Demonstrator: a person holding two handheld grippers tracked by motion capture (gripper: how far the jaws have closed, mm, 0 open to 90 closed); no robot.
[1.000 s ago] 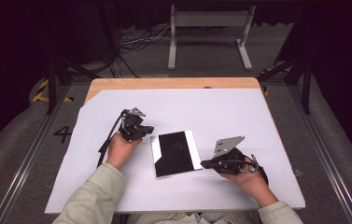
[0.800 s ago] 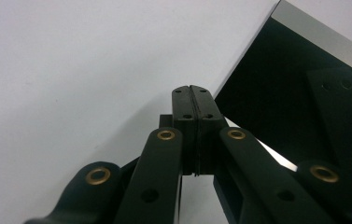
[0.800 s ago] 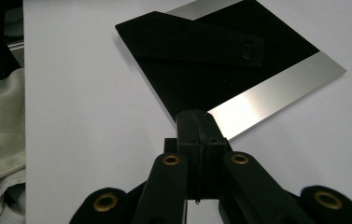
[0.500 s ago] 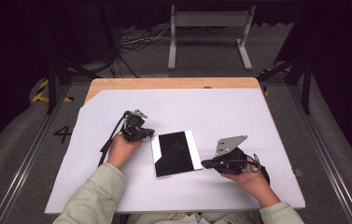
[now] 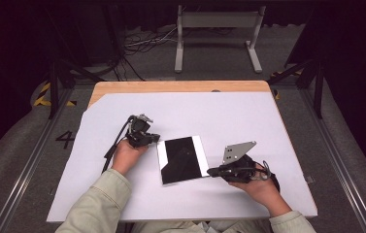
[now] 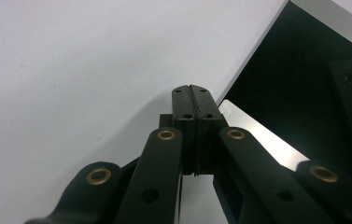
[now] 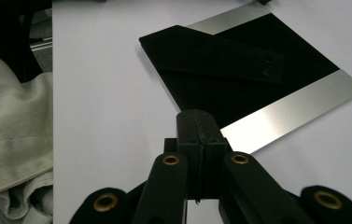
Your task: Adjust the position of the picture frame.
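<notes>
A flat black plate [image 5: 183, 159] with a silver strip along two opposite sides lies on the white tabletop [image 5: 248, 121], in the middle. My left gripper [image 5: 155, 139] rests at the plate's left edge, its tip by the near silver strip. In the left gripper view its pads [image 6: 193, 95] are pressed together with nothing between them, next to the plate [image 6: 299, 84]. My right gripper [image 5: 211, 171] lies at the plate's right edge. In the right gripper view the right gripper [image 7: 197, 122] is shut and empty, its tip at the silver strip [image 7: 290, 109].
A light sleeve [image 7: 10, 140] lies left of the right gripper. The wooden table edge [image 5: 180, 86] runs along the back. Beyond it a metal stand [image 5: 217, 22] and loose cables [image 5: 141, 43] sit on the floor. White surface lies open all around the plate.
</notes>
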